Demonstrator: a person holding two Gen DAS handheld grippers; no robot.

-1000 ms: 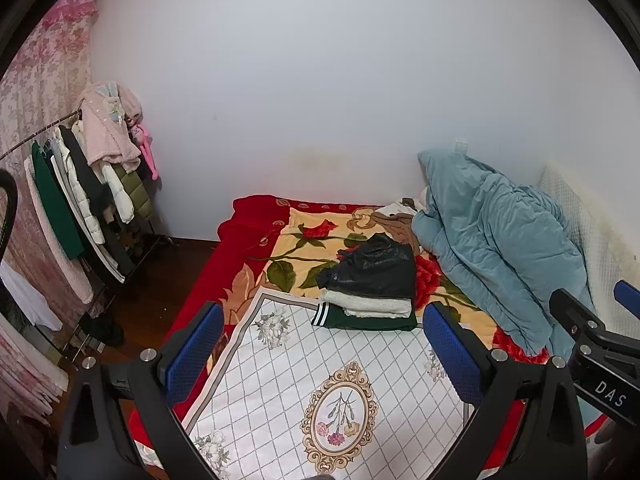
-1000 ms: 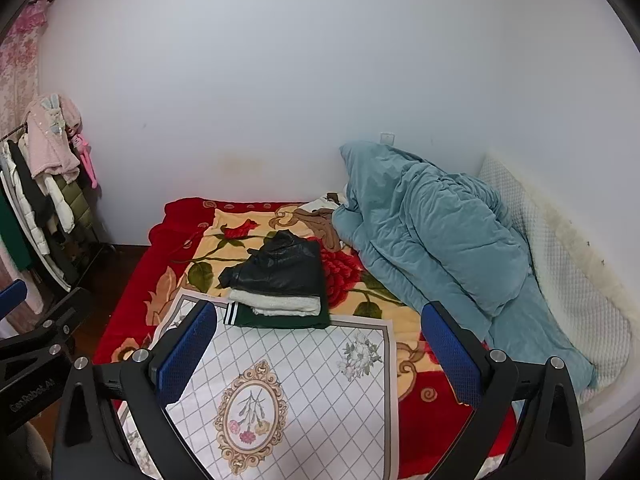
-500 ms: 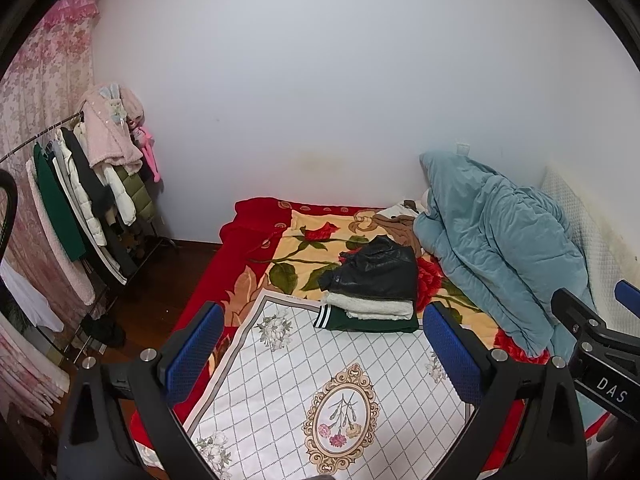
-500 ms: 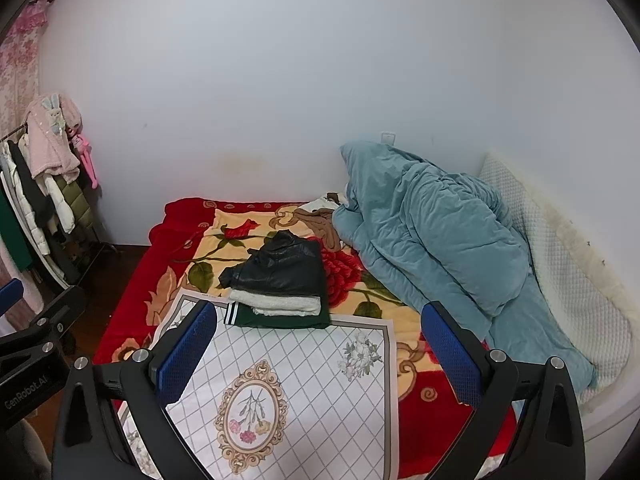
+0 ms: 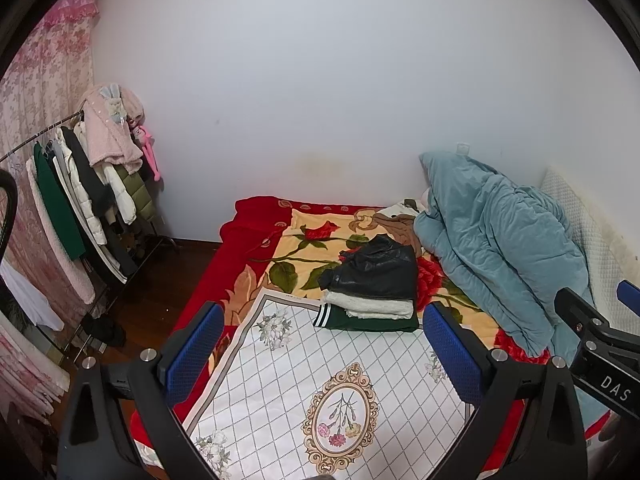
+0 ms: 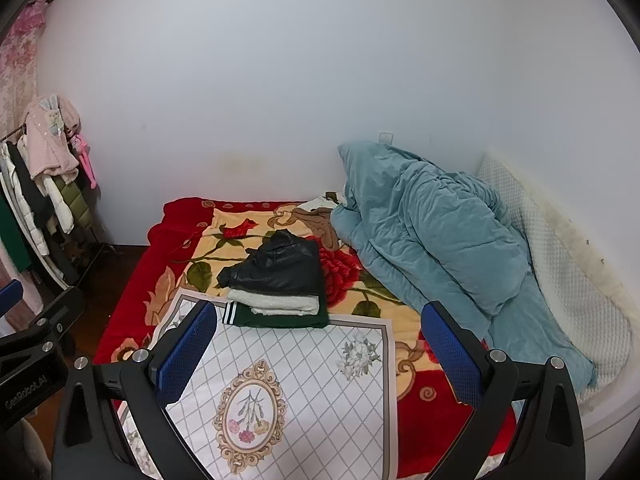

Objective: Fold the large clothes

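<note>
A stack of folded clothes [image 5: 372,292] [image 6: 278,286] lies mid-bed: a black jacket [image 5: 378,268] on top, a white fleece piece [image 5: 370,306] under it, a green garment [image 5: 372,323] at the bottom. Its front edge rests on a white diamond-patterned mat [image 5: 320,392] [image 6: 304,384] spread over the red floral blanket [image 5: 248,248]. A brown garment [image 5: 398,224] lies loose behind the stack. My left gripper [image 5: 324,352] and my right gripper [image 6: 316,356] both hang open and empty above the mat, well short of the stack.
A bunched teal duvet [image 5: 492,248] [image 6: 428,232] fills the bed's right side, against a white quilted pad [image 6: 568,280]. A rack of hanging clothes [image 5: 80,200] stands at the left over a dark wooden floor [image 5: 160,280]. A white wall closes the back.
Both grippers stay open and nearly still. The left wrist view has drifted slightly, so the bed sits a little lower and more to the right in it.
</note>
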